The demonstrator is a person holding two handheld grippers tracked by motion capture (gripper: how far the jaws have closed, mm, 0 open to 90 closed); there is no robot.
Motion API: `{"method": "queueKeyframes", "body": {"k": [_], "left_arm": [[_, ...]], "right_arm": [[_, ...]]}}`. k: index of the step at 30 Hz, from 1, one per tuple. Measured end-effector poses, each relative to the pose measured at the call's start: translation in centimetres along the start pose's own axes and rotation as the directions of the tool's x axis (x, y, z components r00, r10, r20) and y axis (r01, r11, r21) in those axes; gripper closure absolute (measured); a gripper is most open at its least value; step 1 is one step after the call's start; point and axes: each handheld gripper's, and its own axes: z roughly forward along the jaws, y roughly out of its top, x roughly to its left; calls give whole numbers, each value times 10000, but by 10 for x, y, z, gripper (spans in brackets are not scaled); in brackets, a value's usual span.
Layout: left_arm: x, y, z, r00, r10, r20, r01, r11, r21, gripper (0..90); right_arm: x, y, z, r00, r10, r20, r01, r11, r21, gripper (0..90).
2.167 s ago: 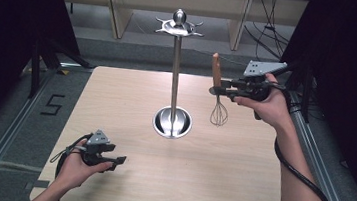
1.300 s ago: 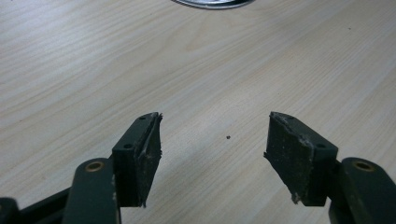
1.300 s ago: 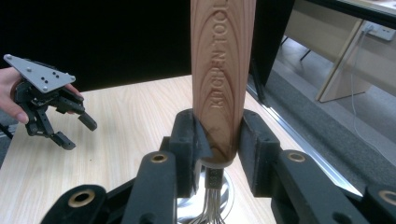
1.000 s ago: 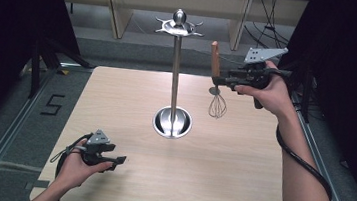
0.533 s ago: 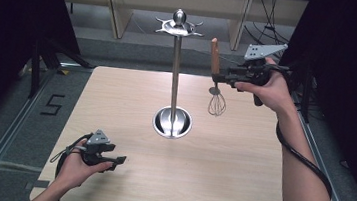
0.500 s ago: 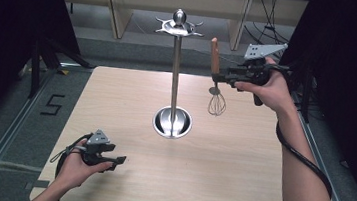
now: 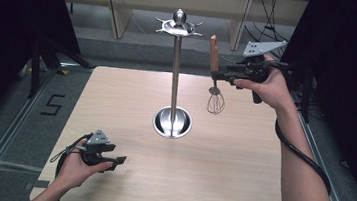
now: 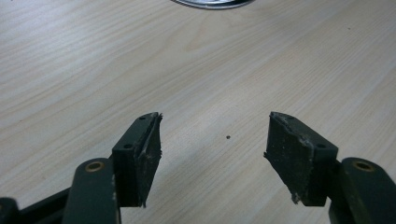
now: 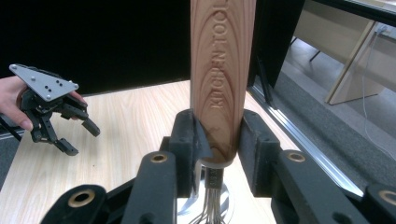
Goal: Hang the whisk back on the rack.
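Note:
A whisk (image 7: 215, 79) with a wooden handle (image 9: 222, 70) hangs upright in the air, wire head down, to the right of the steel stand's pole. My right gripper (image 7: 217, 76) is shut on the lower end of that handle, and in the right gripper view both pads (image 9: 189, 135) press its sides. The steel hanging stand (image 7: 176, 70) rises from a round base (image 7: 172, 122) at the table's middle, with small hooks around its top (image 7: 177, 27). My left gripper (image 7: 116, 161) rests low at the table's front left, open, with bare wood between its pads (image 8: 145, 149).
The wooden table (image 7: 240, 162) has metal rails along both sides. Pale shelving legs (image 7: 116, 8) stand beyond its far edge. Dark curtains close off both sides. A cable (image 7: 301, 153) trails from my right gripper along the forearm.
My right gripper has lifted the whisk a little higher and slightly toward the stand's top. The left gripper has stayed where it was.

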Motion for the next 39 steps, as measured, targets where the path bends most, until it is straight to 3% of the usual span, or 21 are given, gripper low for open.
{"method": "queueKeyframes", "body": {"k": [10,14,18,20,39], "left_arm": [[0,0,-1,10000,18,18,-18,10000,-18,345],[-1,0,-1,10000,14,15,-14,10000,-21,345],[0,0,-1,10000,23,56,-23,10000,-12,345],[-1,0,-1,10000,20,20,-20,10000,-25,345],[0,0,0,10000,27,3,-27,10000,-37,345]], "right_arm": [[-3,2,1,9998,-202,7,202,9997,-107,697],[-1,3,1,10000,23,-30,-24,9999,-144,697],[-2,5,2,9998,-197,60,199,9995,-234,697],[-1,6,1,9999,-97,-110,96,9999,-99,697],[0,14,3,9997,-208,-134,205,9995,-234,697]]}}
